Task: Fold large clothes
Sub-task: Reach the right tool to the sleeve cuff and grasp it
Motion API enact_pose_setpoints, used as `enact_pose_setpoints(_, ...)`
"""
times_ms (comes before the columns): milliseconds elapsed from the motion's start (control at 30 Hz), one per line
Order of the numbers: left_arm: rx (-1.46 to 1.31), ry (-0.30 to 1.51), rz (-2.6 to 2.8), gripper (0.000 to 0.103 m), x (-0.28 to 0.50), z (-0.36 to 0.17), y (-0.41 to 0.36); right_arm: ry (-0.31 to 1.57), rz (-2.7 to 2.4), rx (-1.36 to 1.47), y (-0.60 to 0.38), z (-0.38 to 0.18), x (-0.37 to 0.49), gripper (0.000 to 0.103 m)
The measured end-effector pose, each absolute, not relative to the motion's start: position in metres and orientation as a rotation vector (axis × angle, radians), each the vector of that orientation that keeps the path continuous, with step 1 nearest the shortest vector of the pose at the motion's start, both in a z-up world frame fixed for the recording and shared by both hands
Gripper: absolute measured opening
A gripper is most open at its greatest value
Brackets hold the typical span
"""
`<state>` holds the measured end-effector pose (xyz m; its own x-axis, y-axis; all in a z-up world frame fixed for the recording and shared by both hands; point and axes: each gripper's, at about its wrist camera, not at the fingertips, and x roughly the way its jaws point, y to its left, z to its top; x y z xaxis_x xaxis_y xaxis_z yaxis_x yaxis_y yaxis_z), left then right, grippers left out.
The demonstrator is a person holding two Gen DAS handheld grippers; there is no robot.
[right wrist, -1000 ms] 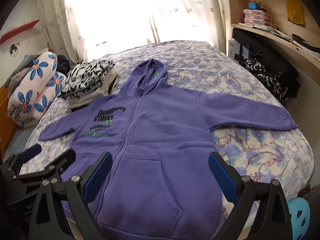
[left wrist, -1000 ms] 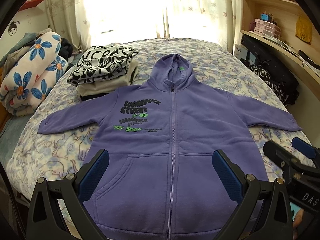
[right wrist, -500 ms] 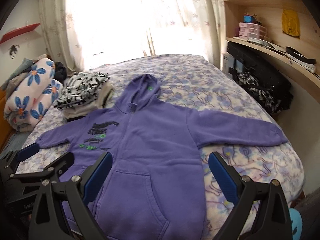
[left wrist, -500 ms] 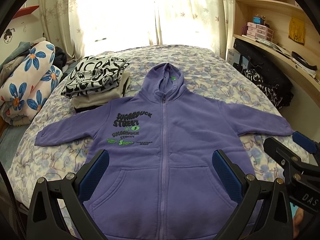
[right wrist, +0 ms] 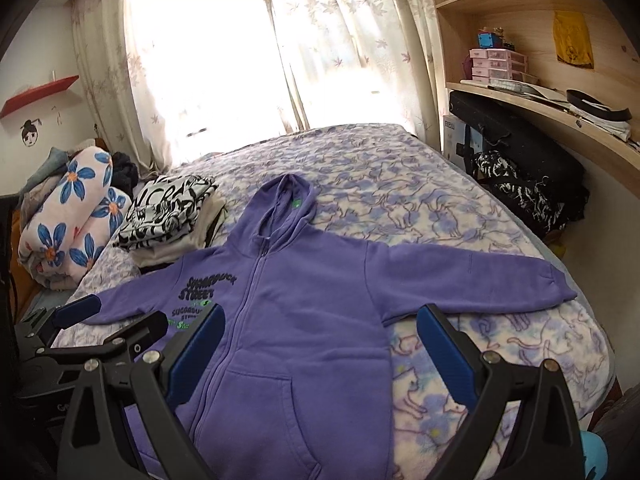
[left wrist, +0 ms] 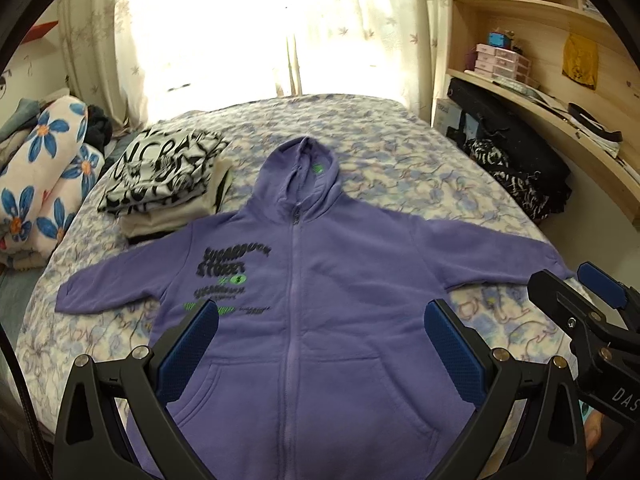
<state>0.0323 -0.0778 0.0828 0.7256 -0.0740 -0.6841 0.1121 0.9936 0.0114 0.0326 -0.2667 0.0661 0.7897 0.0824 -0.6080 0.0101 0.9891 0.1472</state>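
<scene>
A purple zip-up hoodie [left wrist: 320, 300] lies flat, face up, on the bed with both sleeves spread out; it also shows in the right wrist view [right wrist: 288, 320]. My left gripper [left wrist: 320, 348] is open and empty, raised above the hoodie's lower body. My right gripper [right wrist: 318, 344] is open and empty, above the hoodie's right side near the hem. Each gripper appears at the edge of the other's view: the right gripper [left wrist: 592, 312] and the left gripper [right wrist: 96, 332].
A stack of folded clothes [left wrist: 164, 176] topped by a black-and-white print sits left of the hood. A rolled floral blanket [left wrist: 44, 176] lies at the bed's left edge. A wooden shelf [left wrist: 560, 120] and dark bags [left wrist: 520, 168] line the right side.
Both grippers have pulled back and risen away from the hoodie, so more of the bed and window shows. The hoodie has not moved.
</scene>
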Motion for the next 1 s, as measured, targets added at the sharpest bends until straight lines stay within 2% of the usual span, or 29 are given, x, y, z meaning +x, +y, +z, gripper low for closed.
enact_pose_setpoints(367,0.107,0.727,-0.13,0.102,0.069,0.092,-0.143,0.628,-0.058,0.175,-0.333,0.066,0.04,0.097)
enact_pose_setpoints(833,0.191,0.762,-0.212,0.102,0.128,0.03,-0.237,0.647,-0.276,0.306,-0.446,0.019,0.047,0.097)
enact_pose_setpoints(1000,0.205,0.79,-0.264,0.102,0.143,0.002,-0.26,0.727,-0.317,0.397,-0.485,-0.018,0.056,0.087)
